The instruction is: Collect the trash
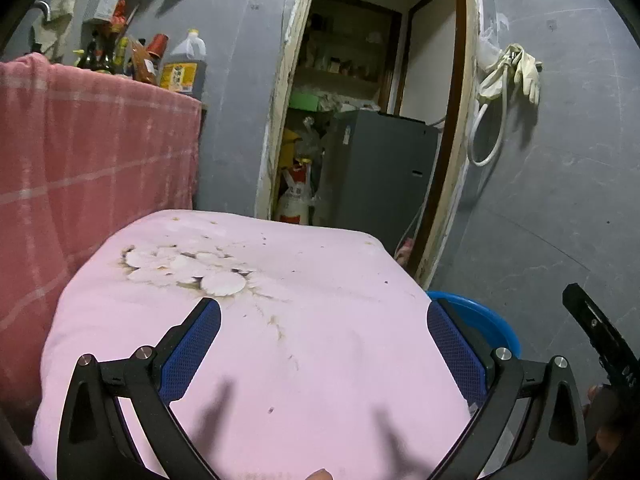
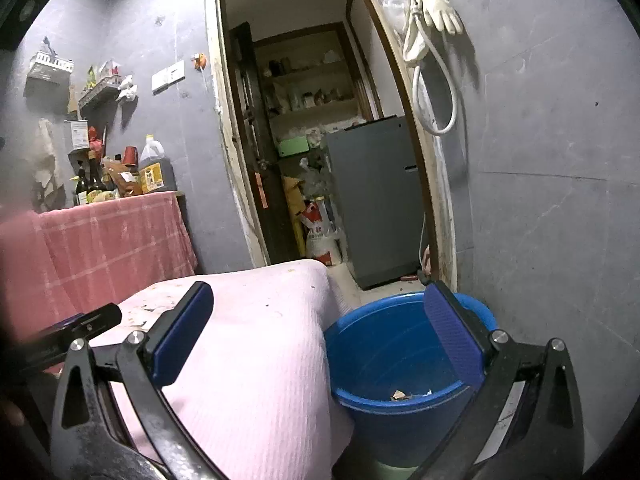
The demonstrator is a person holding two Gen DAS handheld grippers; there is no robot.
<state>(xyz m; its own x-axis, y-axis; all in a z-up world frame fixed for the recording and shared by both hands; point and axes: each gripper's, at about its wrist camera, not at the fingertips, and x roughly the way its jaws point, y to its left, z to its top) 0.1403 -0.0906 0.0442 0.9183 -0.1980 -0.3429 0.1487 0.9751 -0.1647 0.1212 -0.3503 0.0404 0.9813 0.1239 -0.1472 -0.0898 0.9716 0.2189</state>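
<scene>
both tongs, left (image 1: pixel 324 336) and right (image 2: pixel 320 320), gape wide, grasping nothing. pale peel scraps (image 1: pixel 188 266) lie strewn toward the pink-clothed worktop's (image 1: pixel 320 360) far left corner. the blue bucket (image 2: pixel 384 356) stands upright off its right edge, scraps (image 2: pixel 402 395) inside. labels unreadable.

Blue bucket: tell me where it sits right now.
In the right wrist view, the blue bucket stands on the floor, lower right, against the pink-covered table, before the doorway.

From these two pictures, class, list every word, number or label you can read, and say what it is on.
Nothing reads clearly.
Oil jug: yellow label, print too blurred.
Red and white sack in the doorway: large characters, blurred, not readable.
Right gripper body: pale letters, too unclear to read.
Box on the wall: label too small.
</scene>
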